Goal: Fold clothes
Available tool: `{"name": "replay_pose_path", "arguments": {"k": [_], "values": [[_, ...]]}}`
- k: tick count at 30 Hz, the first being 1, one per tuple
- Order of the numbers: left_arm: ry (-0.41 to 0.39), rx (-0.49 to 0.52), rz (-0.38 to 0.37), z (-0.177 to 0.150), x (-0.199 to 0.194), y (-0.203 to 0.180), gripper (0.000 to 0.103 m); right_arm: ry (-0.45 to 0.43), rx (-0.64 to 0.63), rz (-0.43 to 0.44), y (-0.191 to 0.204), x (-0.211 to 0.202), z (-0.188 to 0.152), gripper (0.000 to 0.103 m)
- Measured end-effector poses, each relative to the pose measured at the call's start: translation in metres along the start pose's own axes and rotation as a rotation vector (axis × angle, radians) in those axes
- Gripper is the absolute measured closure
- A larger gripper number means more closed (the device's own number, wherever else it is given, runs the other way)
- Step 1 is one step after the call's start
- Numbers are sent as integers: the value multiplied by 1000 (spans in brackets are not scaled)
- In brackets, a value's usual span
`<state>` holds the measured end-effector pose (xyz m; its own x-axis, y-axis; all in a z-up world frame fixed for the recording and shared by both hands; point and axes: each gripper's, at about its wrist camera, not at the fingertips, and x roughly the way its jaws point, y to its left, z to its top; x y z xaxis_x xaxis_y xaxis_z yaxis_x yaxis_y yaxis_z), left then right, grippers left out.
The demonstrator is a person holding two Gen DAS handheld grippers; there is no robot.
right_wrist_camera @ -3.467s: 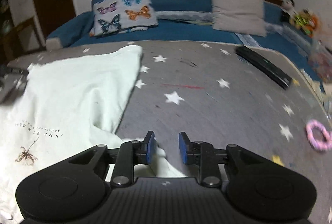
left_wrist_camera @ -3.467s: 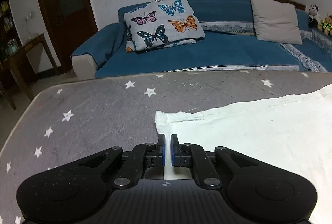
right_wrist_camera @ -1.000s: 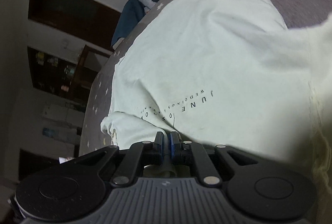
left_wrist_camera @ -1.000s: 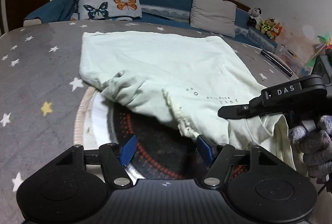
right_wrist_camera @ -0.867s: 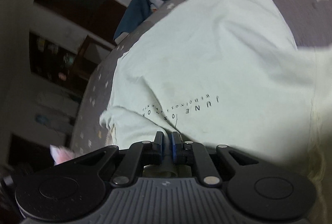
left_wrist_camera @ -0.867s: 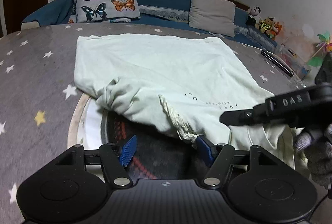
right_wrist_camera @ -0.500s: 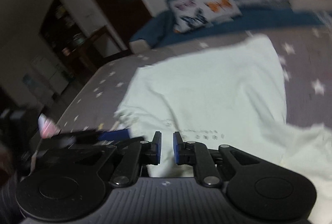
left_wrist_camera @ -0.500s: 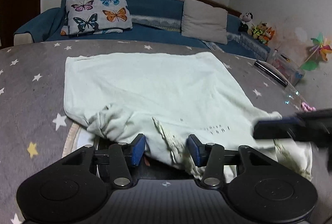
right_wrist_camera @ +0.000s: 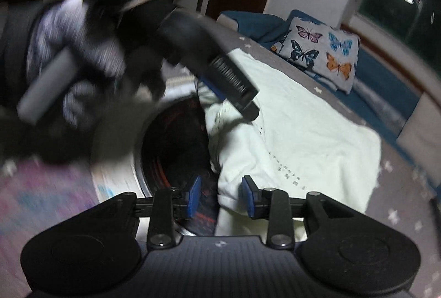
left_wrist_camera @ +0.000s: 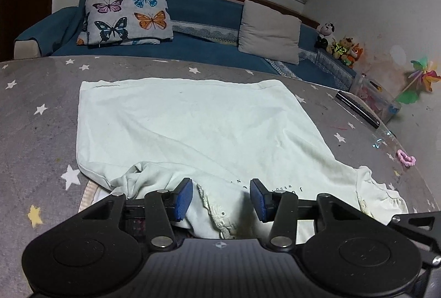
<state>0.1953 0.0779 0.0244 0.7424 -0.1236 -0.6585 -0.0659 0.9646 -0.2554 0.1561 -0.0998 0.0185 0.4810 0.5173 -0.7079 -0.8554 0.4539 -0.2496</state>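
both tools gaping — left tool (left_wrist_camera: 220,200), right tool (right_wrist_camera: 220,197) — over pale shirt (left_wrist_camera: 193,127).

Two low wrist views, shared shirt (left_wrist_camera: 193,127) (right_wrist_camera: 303,138).

- The left gripper (left_wrist_camera: 222,199) hovers with jaws apart over the near, lace-trimmed edge of the pale t-shirt (left_wrist_camera: 193,121).
- The t-shirt lies spread across the star-patterned grey table (left_wrist_camera: 35,132), rumpled near its front edge.
- A pink ring (left_wrist_camera: 406,160) lies by the right edge.

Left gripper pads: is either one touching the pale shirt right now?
Cannot tell. In the left wrist view the left gripper stands open around the shirt's lace edge; no contact or gap shows plainly.
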Motion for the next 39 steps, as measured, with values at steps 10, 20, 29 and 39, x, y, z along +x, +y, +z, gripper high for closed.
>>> {"name": "replay_pose_path", "arguments": {"k": [10, 20, 29, 39], "values": [[-55, -32, -7, 2, -23, 14, 48, -21, -9, -69, 9, 39, 12, 97], [-51, -77, 14, -3, -25, 30, 47, 16, 906, 275, -128, 68, -22, 91], [-12, -34, 4, 2, -1, 12, 47, -6, 867, 134, -144, 63, -33, 71], [-6, -42, -2, 21, 23, 5, 47, -138, 350, 56, -85, 15, 10, 72]]}}
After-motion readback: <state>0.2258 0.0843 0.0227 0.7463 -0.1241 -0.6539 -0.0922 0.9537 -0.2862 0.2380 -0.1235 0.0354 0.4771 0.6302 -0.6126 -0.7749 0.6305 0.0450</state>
